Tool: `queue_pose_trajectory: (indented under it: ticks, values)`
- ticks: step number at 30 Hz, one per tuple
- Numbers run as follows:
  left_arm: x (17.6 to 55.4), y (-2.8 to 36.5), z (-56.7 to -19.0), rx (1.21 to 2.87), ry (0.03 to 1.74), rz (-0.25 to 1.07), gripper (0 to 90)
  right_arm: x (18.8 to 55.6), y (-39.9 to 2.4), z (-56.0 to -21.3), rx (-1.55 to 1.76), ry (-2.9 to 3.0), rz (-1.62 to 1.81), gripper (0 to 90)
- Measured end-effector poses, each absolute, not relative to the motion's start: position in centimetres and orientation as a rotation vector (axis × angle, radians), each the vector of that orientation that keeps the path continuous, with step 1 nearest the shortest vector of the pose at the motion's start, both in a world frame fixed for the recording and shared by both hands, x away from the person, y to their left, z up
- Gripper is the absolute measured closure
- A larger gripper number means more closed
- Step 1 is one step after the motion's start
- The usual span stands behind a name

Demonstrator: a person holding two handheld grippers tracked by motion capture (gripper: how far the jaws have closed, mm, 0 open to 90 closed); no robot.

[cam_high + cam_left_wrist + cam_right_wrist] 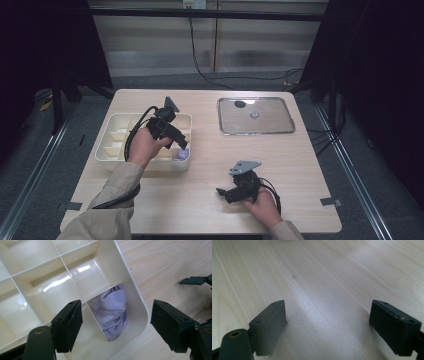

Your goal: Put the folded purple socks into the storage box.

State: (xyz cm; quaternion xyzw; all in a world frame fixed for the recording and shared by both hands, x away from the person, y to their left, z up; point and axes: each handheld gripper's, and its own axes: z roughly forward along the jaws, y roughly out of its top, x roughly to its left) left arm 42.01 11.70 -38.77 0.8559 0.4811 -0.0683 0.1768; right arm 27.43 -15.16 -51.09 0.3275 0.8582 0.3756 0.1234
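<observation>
Lilac cloth is sitting bunched in the near-right corner compartment of the cream organiser tray, directly below the left gripper, whose jaws are standing wide apart w/ nothing between them. Right gripper is hovering low over bare table, jaws apart too, well apart from the tray, so left hand's nearer.

Bright light is shining down on the wooden table, while the room around it is staying very dark. White glare is bouncing off the shiny walls of the cream tray and off the metal tray near the table's far right corner. Soft shadows are lying under the black jaws. The jaws closest to each camera are looking a bit blurry.
</observation>
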Motion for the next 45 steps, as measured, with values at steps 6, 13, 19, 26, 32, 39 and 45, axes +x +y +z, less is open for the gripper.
queue_pose_trajectory:
  ticks: [6,13,19,26,32,39,45]
  values:
    - [41.8,11.7,-38.7,2.439,1.346,-0.194,24.9,27.4,-15.2,-51.1,0.958,2.502,1.094,13.5]
    - [41.7,11.9,-38.4,2.444,1.336,-0.191,25.0,27.4,-15.2,-51.1,0.957,2.503,1.094,13.5]
    - [41.4,12.0,-38.4,2.448,1.327,-0.194,25.0,27.4,-15.2,-51.1,0.956,2.502,1.095,13.5]
    - [41.1,12.2,-38.5,2.45,1.321,-0.202,25.1,27.4,-15.2,-51.1,0.958,2.502,1.094,13.5]
    - [40.9,12.6,-38.5,2.455,1.314,-0.207,25.2,27.4,-15.2,-51.1,0.958,2.502,1.094,13.5]
    - [40.6,13.0,-38.4,2.455,1.302,-0.209,25.2,27.4,-15.2,-51.1,0.957,2.502,1.094,13.5]
    - [40.3,13.3,-38.1,2.459,1.293,-0.201,25.2,27.4,-15.2,-51.1,0.959,2.502,1.094,13.4]
